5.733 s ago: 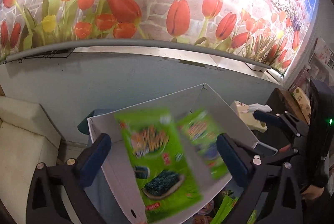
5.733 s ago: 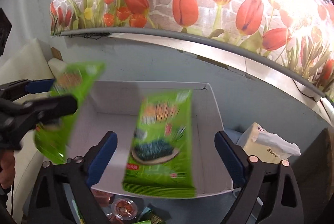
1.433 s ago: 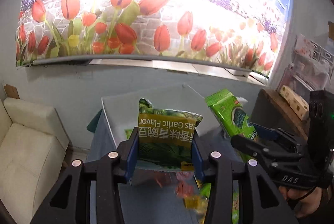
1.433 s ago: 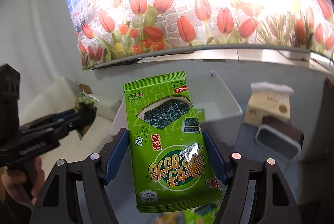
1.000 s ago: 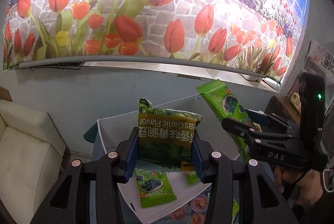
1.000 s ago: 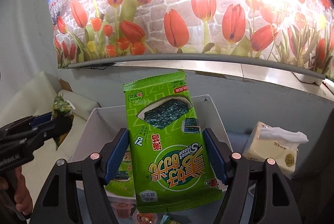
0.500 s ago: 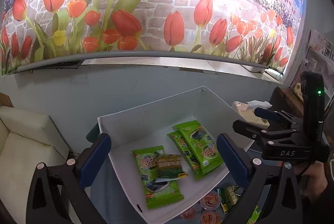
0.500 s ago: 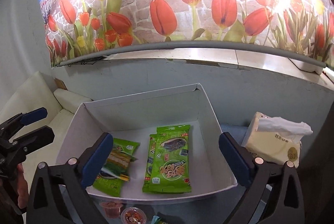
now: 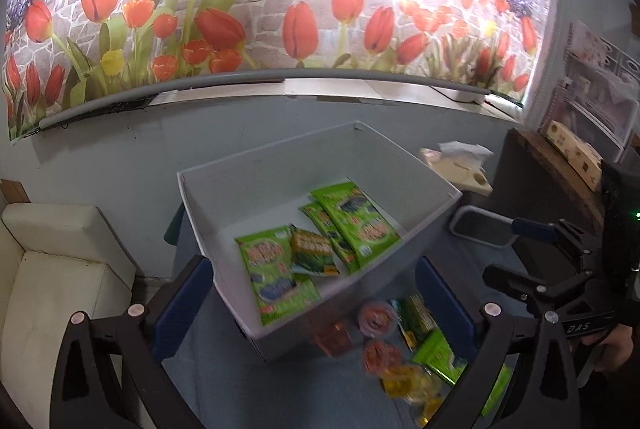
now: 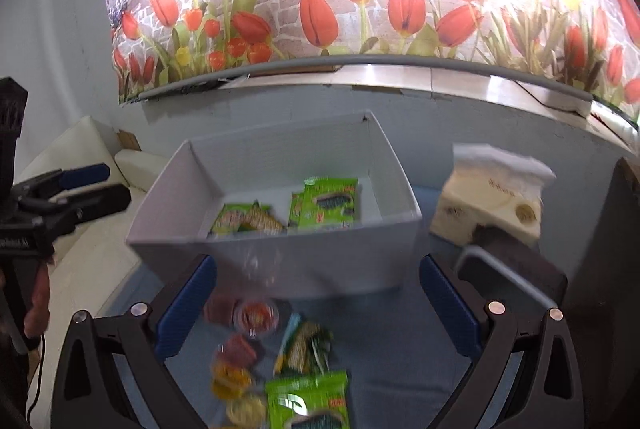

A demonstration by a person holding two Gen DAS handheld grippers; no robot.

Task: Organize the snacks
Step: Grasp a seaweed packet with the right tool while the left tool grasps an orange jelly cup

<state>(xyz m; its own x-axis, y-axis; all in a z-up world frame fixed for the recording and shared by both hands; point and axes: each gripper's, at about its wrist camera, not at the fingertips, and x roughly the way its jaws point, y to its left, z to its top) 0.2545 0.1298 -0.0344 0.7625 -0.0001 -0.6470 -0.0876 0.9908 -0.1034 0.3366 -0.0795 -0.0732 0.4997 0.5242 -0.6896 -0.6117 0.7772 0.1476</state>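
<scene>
A white open box point(image 9: 280, 165) point(image 10: 276, 261) stands on the blue-grey table and holds several green snack packets point(image 9: 356, 221) point(image 10: 328, 205) lying flat. In front of the box lie loose snacks: red jelly cups point(image 9: 376, 315) point(image 10: 256, 313), yellow pieces point(image 10: 232, 377) and green packets point(image 9: 438, 353) point(image 10: 308, 405). My left gripper point(image 9: 312, 301) is open and empty, above the box's near corner. My right gripper point(image 10: 316, 305) is open and empty, above the loose snacks. Each gripper shows in the other's view, the right one point(image 9: 548, 253) and the left one point(image 10: 76, 185).
A tissue pack point(image 10: 492, 197) point(image 9: 456, 165) and a dark-topped container point(image 10: 512, 273) point(image 9: 480, 229) sit right of the box. A cream sofa point(image 9: 48, 269) is on the left. A tulip mural wall point(image 9: 280, 9) stands behind, and a dark shelf unit point(image 9: 560, 189) at right.
Both grippers opened and dropped their green packets into the box about a second ago. Since then both have drawn back and down, so the loose snacks in front of the box show more.
</scene>
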